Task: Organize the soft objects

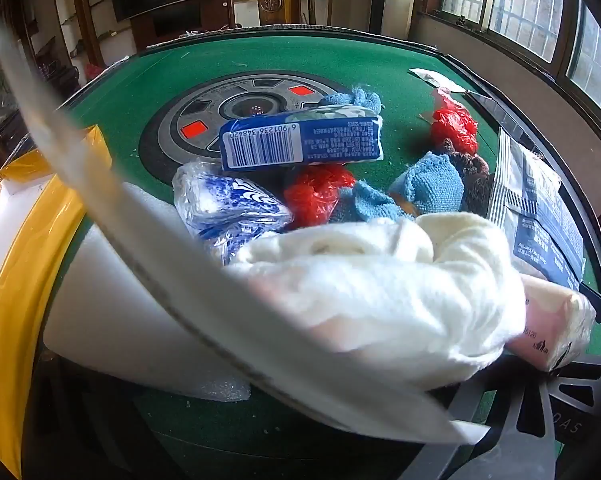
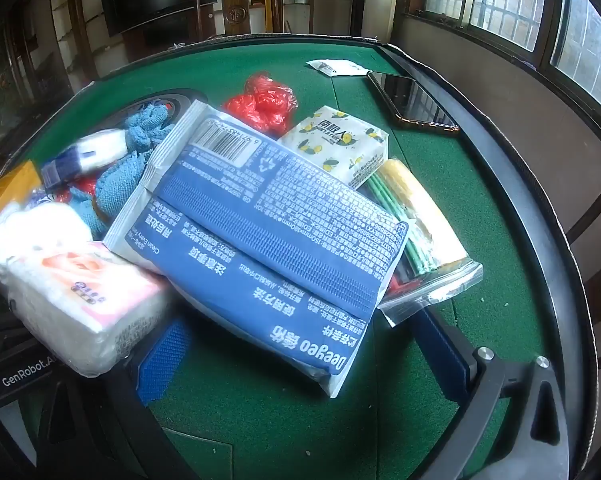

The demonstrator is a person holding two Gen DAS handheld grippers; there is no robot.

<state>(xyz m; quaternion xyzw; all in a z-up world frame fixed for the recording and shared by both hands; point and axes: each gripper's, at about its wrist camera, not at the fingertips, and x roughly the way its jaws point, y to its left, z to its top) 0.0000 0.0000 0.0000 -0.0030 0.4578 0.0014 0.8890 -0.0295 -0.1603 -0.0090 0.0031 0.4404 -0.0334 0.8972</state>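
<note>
A heap of soft things lies on my green tabletop (image 2: 480,216): a big blue wipes pack (image 2: 268,240) in the middle, a pink tissue pack (image 2: 84,300) to its left, a white towel (image 1: 380,280), blue cloths (image 1: 432,188) and red bags (image 2: 264,104) farther off. My right tongs (image 2: 308,356) stand wide open and empty, straddling the near end of the wipes pack. My left tongs (image 1: 512,420) are also wide and empty, just near of the towel. My worry: lifting the wipes pack could drag the tissue pack it overlaps.
</note>
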